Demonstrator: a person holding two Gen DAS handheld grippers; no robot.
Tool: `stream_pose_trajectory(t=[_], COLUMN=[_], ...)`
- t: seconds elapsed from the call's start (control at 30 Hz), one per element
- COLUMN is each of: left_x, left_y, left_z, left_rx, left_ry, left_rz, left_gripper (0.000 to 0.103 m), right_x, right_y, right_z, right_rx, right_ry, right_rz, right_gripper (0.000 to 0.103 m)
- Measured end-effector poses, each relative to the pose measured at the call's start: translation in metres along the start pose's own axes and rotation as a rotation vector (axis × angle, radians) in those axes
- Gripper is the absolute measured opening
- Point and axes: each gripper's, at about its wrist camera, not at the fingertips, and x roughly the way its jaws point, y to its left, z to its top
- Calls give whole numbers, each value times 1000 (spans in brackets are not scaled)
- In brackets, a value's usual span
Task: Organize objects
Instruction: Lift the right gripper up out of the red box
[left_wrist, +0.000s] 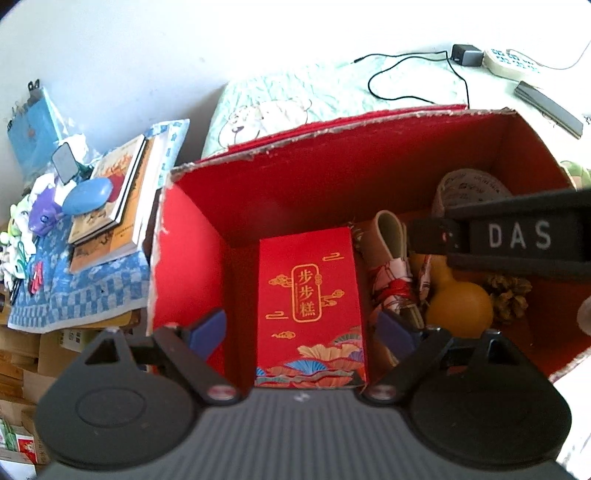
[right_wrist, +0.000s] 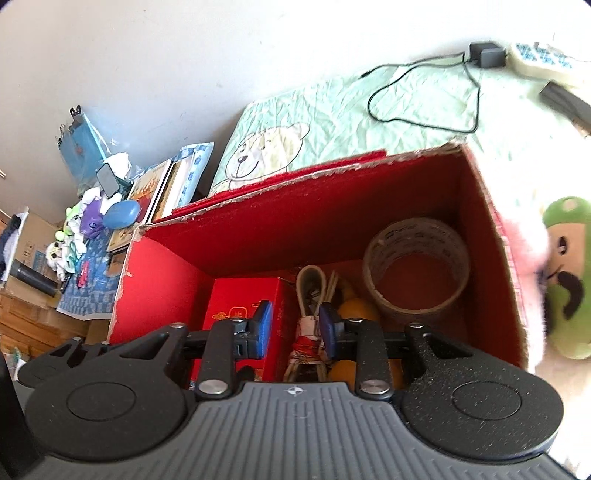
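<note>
Left wrist view looks straight down into the red cardboard box (left_wrist: 295, 177), and the left tongs (left_wrist: 301, 330) hang spread wide either side of the red gift carton (left_wrist: 310, 295), gripping nothing. That carton stands at the lower centre of the frame, tucked against the box's left wall, probably to leave room beside it. Right of it the folded fan-like bundle (left_wrist: 391, 266), the yellow gourd (left_wrist: 458, 302) and a pine cone (left_wrist: 511, 299) crowd together, packed tight so they cannot roll.

Over on the right wrist view, the right tongs (right_wrist: 295, 330) hover above that bundle (right_wrist: 308, 332) with the blue pads (right_wrist: 264, 328) apart; nothing visibly sits between them, so they read as open and empty. The tape roll (right_wrist: 415, 266) rests at centre right against the far corner. A green plush toy (right_wrist: 565, 277) waits outside the box at the right edge, on the bed (right_wrist: 332, 110), and looks a likely next candidate. Books (left_wrist: 107, 206) and small toys stay piled at the left of the frame.
</note>
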Motion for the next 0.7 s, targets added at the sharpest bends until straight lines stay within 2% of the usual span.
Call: stream_pose_trajectory(t=[0.3, 0.43, 0.7], left_x=[-34, -51, -72], left_y=[-4, -3, -1], left_z=[-9, -15, -25], left_rx=[-15, -21, -30], left_ry=[-40, -54, -80], left_rz=[-25, -38, -57], left_gripper=[91, 92, 95], right_x=[-31, -48, -74], right_y=[3, 4, 14], right_z=[-13, -20, -35], right_rx=[-28, -30, -51], right_ry=[-74, -107, -157], right_rz=[-78, -101, -133], right_gripper=[36, 43, 44])
